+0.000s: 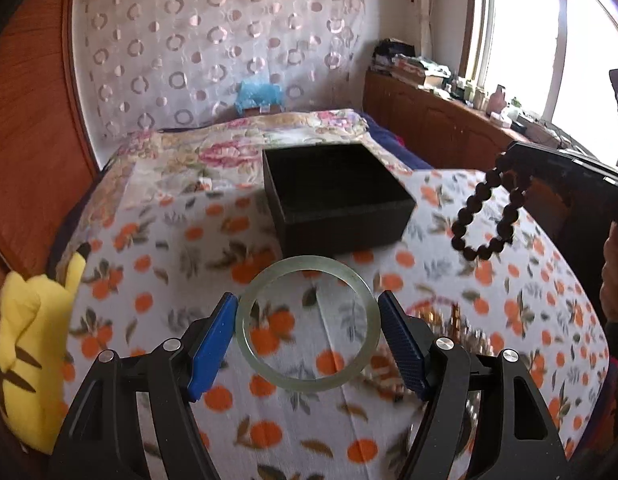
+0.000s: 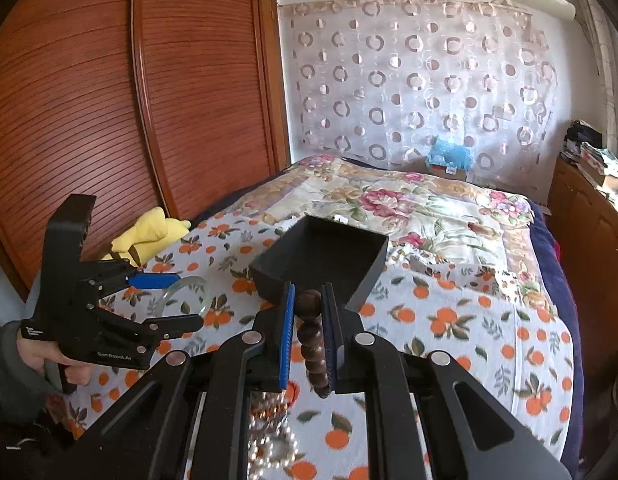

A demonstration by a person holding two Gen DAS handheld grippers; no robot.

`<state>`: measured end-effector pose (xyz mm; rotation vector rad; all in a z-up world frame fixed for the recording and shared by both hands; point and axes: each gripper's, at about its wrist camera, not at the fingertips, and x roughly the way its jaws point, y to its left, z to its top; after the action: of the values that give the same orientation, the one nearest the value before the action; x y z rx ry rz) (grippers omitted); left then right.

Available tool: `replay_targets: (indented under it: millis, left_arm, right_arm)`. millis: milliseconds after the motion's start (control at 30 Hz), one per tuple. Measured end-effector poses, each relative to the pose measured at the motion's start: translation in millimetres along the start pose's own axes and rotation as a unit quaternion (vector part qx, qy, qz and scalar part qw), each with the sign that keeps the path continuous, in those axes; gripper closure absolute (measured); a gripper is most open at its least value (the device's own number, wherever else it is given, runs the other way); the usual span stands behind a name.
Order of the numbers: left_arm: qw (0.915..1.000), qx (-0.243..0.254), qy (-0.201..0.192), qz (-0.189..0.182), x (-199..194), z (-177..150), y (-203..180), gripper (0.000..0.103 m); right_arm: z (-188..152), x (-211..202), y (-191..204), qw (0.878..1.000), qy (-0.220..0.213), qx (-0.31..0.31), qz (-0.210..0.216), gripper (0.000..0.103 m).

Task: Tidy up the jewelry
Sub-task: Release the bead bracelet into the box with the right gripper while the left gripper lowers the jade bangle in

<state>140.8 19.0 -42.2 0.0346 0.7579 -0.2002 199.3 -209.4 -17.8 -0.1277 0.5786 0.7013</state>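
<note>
My left gripper point(image 1: 307, 308) is shut on a pale green jade bangle point(image 1: 245, 332), held flat above the orange-print cloth, just short of an open black box point(image 1: 337, 200). My right gripper point(image 2: 309, 300) is shut on a dark wooden bead bracelet point(image 2: 313, 344), which hangs as a loop in the left wrist view point(image 1: 489, 216) to the right of the box. The box point(image 2: 321, 260) lies just ahead of the right fingertips. The left gripper point(image 2: 165, 292) and bangle point(image 2: 185, 290) show at the left of the right wrist view.
Pearl and gold jewelry point(image 2: 269, 440) lies on the cloth under the right gripper, also seen in the left wrist view point(image 1: 449, 320). A yellow plush toy point(image 1: 33, 340) sits at the bed's left edge by a wooden wardrobe point(image 2: 109, 100). A wooden cabinet point(image 1: 437, 124) runs along the right.
</note>
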Motion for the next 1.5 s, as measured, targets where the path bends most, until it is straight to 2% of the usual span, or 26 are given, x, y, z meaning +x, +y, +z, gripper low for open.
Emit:
replay_targets:
  millis: [300,600,867,900,967,1200,1500]
  left_arm:
    - [0.9999,-0.006,-0.007,-0.007,9.0,48.3,8.3,0.034]
    - [0.9999,-0.006,-0.002,-0.010,29.2,78.3,16.3,0.034]
    - [0.9998,0.002,0.016,-0.015,59.9,90.7,17.9,0.034]
    - [0.9997,0.003,0.018,-0.017,63.2,92.0,17.6,0.034]
    - [0.9996,0.006,0.020,-0.020,68.7,94.2,15.9,0.034]
    - [0.9991,0.021,0.030,-0.023,92.4,102.4,8.7,0.034]
    - [0.9978,0.052,0.042,-0.003,116.6,100.6,-5.8,0.033]
  right_arm:
    - [45.0,29.2,-11.6,1.000,0.005,-0.003,0.021,0.088]
    - [67.8,70.5,-21.9,0.999,0.025,0.003,0.038,0.088]
    - [53.0,109.9,-35.1,0.997,0.059,0.021,0.042,0.087]
    - [49.6,111.4,-37.5,0.997,0.060,0.024,0.041,0.084]
    - [45.5,110.4,-42.3,0.997,0.058,0.034,0.042,0.079]
    - [33.3,98.9,-59.7,0.997,0.051,0.051,0.015,0.079]
    - [-1.4,84.3,-76.0,0.995,0.061,0.080,-0.009,0.079]
